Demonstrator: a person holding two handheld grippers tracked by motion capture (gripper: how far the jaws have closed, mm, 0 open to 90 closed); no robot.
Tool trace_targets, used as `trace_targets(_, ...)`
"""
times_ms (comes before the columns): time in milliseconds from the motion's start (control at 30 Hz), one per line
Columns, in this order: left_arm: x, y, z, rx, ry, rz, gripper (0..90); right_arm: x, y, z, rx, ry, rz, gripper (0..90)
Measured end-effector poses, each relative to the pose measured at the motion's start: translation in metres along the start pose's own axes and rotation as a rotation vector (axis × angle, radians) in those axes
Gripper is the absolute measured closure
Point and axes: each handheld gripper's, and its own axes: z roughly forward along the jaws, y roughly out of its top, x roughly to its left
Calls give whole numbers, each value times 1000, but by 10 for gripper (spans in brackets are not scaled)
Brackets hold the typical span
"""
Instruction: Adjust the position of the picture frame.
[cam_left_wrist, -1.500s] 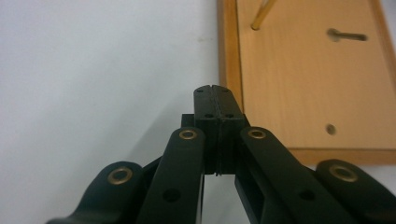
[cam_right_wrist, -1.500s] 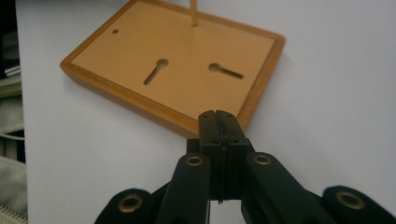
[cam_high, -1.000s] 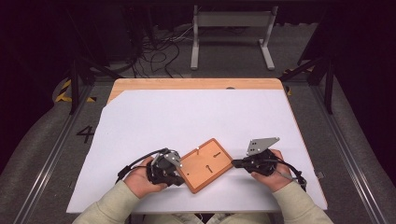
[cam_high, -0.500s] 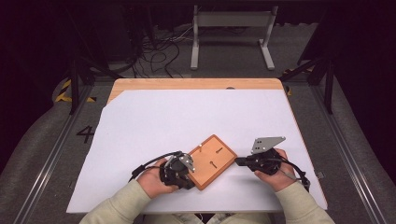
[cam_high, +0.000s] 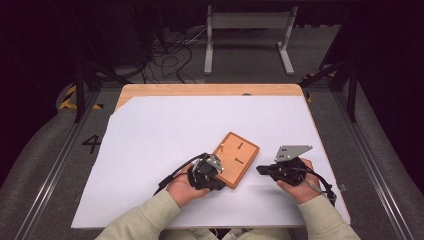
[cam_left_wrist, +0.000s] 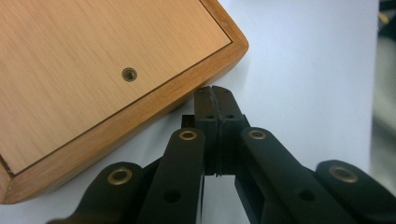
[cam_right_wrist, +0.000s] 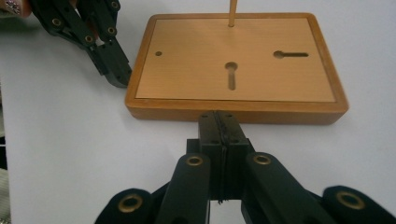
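A flat wooden board (cam_high: 235, 159) with two keyhole slots lies tilted on the white sheet. In the right gripper view the board (cam_right_wrist: 233, 65) shows the slots, a small hole and a thin wooden peg (cam_right_wrist: 232, 11) at its far edge. My left gripper (cam_high: 221, 176) is shut, with its tips against the board's near left side. In its own view the left gripper (cam_left_wrist: 215, 93) touches the board (cam_left_wrist: 93, 70) near a corner. My right gripper (cam_high: 260, 170) is shut too. Its tips (cam_right_wrist: 218, 117) meet the board's near edge. The left gripper (cam_right_wrist: 116, 77) appears there at the board's left corner.
The white sheet (cam_high: 175, 125) covers most of a wooden table (cam_high: 210, 90). Beyond the table's far edge stand a metal frame (cam_high: 247, 30) and loose cables (cam_high: 170, 55) on the floor. Dark rails run along both sides.
My left hand has moved right, and the board has slid right and away, turning a little. The right hand has barely shifted.
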Motion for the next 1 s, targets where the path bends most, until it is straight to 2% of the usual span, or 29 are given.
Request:
trace_targets(100,0,5,2,2,24,8,900,-2,-1,3,7,-6,10,900)
trace_targets(167,-4,7,1,13,46,38,900,-3,-1,3,10,-10,14,900)
trace_targets(200,-4,6,-2,16,41,39,900,-4,-1,4,11,-12,20,900)
trace_targets(233,-4,5,-5,12,47,41,900,-5,-1,4,12,-14,23,900)
trace_targets(267,-2,2,-17,-17,54,32,900,-6,-2,4,11,-18,29,900)
trace_targets(333,3,0,-29,-47,71,20,900,-8,-2,4,9,-25,37,900)
trace_targets(400,11,-5,-41,-91,100,-21,900,-10,-2,3,9,-37,48,900)
trace_targets(467,23,-10,-51,-137,151,-77,900,-12,-3,2,8,-50,58,900)
trace_targets(500,23,-10,-51,-137,151,-77,900,-12,-3,2,8,-50,58,900)
trace_targets(567,36,-15,-55,-160,212,-131,900,-16,-4,-1,7,-81,89,900)
trace_targets(667,47,-19,-51,-157,241,-180,900,-19,-6,-3,2,-98,108,900)
trace_targets(767,52,-18,-42,-123,238,-191,900,-20,-8,-5,-4,-105,118,900)
trace_targets(800,52,-18,-38,-97,227,-192,900,-21,-8,-6,-6,-106,122,900)
trace_targets(833,51,-18,-35,-78,234,-195,900,-21,-9,-7,-11,-108,124,900)
trace_targets(867,52,-18,-34,-73,241,-189,900,-22,-9,-8,-12,-110,127,900)
trace_targets(933,53,-18,-34,-73,220,-204,900,-22,-10,-9,-13,-114,131,900)
trace_targets(967,52,-18,-34,-73,218,-187,900,-23,-10,-10,-14,-118,135,900)
trace_targets(1000,50,-18,-33,-72,190,-201,900,-24,-11,-11,-14,-121,142,900)
